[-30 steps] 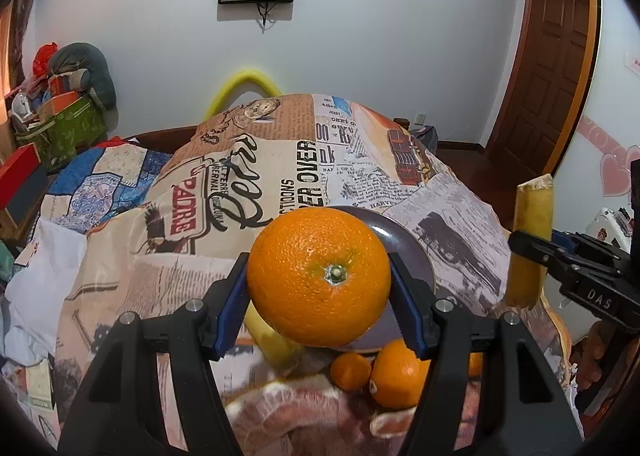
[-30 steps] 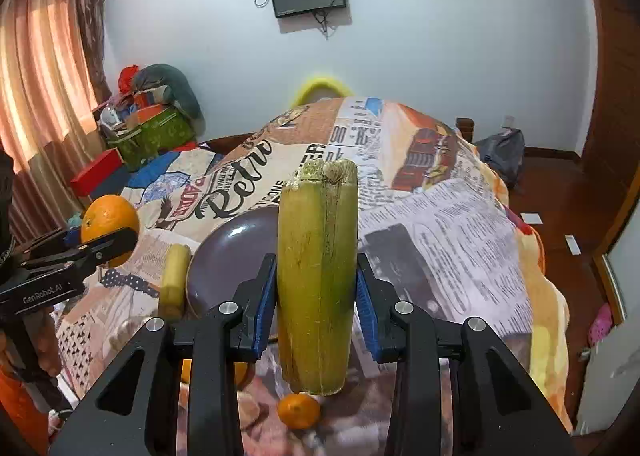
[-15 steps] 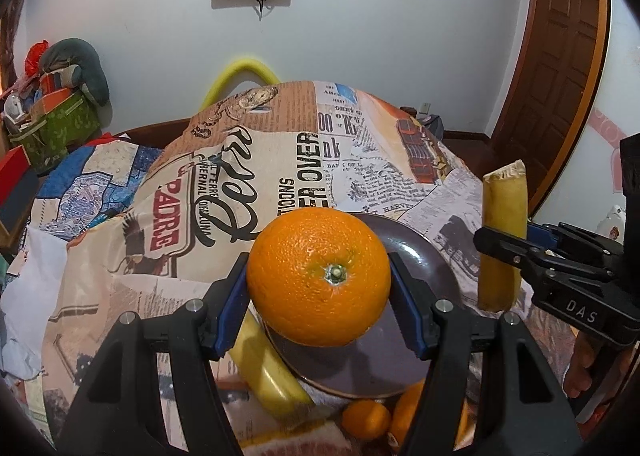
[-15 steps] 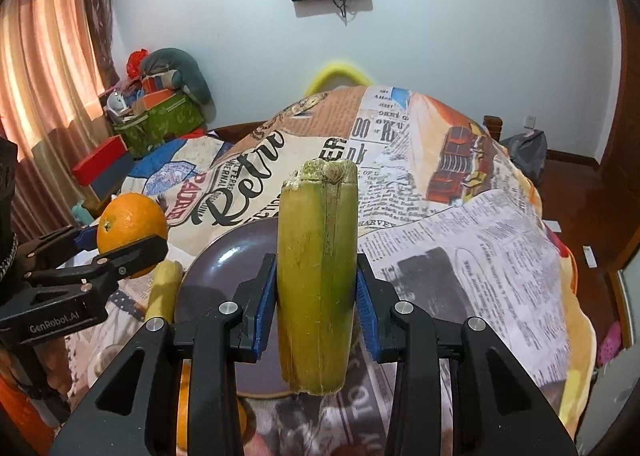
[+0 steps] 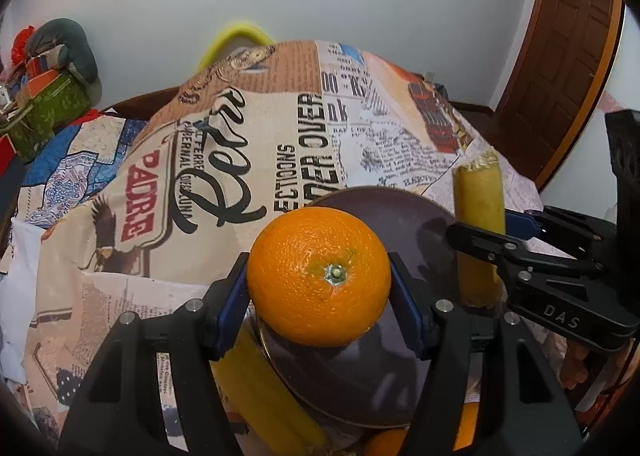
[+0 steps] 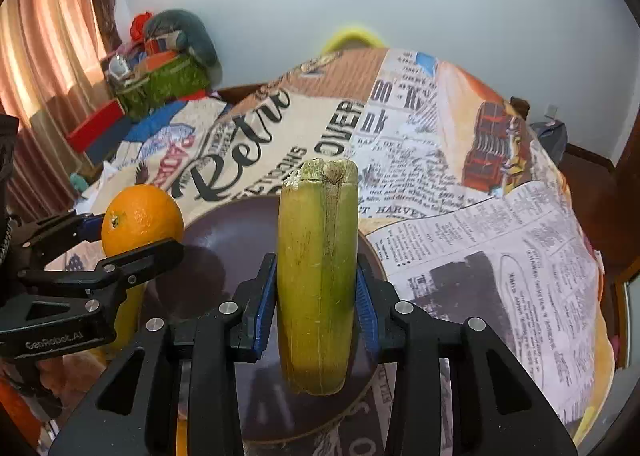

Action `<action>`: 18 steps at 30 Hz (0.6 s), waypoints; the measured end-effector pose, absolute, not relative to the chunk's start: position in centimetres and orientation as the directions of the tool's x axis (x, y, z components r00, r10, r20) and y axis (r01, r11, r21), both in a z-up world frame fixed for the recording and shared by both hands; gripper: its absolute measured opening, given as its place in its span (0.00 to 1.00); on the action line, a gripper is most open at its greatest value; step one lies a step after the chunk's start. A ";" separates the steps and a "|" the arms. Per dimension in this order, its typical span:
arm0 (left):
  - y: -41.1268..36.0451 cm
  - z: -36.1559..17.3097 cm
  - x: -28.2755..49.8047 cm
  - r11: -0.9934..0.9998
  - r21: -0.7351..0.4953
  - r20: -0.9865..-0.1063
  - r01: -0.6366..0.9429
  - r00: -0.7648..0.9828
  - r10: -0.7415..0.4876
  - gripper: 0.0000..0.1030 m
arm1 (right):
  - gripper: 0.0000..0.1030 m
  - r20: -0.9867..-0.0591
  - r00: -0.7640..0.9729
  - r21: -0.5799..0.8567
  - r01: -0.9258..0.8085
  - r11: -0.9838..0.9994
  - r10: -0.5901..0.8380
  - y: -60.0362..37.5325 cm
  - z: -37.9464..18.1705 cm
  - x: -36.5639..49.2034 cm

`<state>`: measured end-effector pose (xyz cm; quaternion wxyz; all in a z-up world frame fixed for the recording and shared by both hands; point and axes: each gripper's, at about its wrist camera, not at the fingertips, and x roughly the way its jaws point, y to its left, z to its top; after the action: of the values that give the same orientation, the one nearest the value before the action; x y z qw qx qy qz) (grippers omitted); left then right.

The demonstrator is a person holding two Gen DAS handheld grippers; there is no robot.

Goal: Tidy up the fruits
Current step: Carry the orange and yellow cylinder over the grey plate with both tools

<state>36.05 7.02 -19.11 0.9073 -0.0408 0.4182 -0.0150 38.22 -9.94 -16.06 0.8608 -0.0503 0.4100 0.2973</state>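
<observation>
Carrying both fruits in, you have brought each tool forward and down over the last second, so the dark plate (image 5: 404, 216) now fills more of both wrist views and its near rim has slid under the fingers. That puts you, as I judge it, in the approach to a drop: both pieces look headed for the plate, and neither is on it yet.

Your left tool (image 5: 320, 276) stands about half spread and is clamped on the orange (image 5: 319, 276), blue pads pressed to its two sides, stem scar facing the camera. The orange hangs over the plate's near left part, not touching it as far as I can tell.

Your right tool (image 6: 317, 292) is nearly closed, gripping the yellow-green stalk piece (image 6: 318, 272) upright at its middle, over the plate's near right part.

Other fruit waits on the printed bedspread (image 5: 240, 128) at the bed's near edge: a long yellow piece (image 5: 260, 396) lies against the plate's left rim, and small oranges (image 5: 384, 442) sit just below its near rim.
</observation>
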 end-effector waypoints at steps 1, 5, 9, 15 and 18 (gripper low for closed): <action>7.0 -19.3 36.2 0.996 -0.084 -0.761 -0.006 0.646 -0.060 0.62 | 0.33 -0.743 0.479 0.158 -0.554 0.817 0.469 -9.8 -16.3 38.5; 7.0 -20.0 36.8 0.996 -0.085 -0.777 0.002 0.626 -0.067 0.62 | 0.33 -0.759 0.454 0.158 -0.566 0.809 0.466 -9.4 -16.9 38.9; 6.9 -20.6 37.3 0.996 -0.092 -0.794 0.006 0.604 -0.077 0.62 | 0.33 -0.774 0.438 0.145 -0.581 0.801 0.458 -8.9 -17.1 39.3; 6.9 -21.5 37.7 0.995 -0.097 -0.818 -0.002 0.570 -0.079 0.62 | 0.33 -0.799 0.403 0.150 -0.584 0.798 0.446 -8.5 -18.1 39.8; 7.0 -22.0 37.9 0.995 -0.100 -0.826 0.001 0.558 -0.083 0.62 | 0.33 -0.798 0.403 0.155 -0.581 0.799 0.448 -8.7 -18.3 39.8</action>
<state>37.93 6.95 -22.03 0.8814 -0.0437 0.4697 -0.0239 39.83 -8.65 -18.31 0.8344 -0.0739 0.4507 0.3084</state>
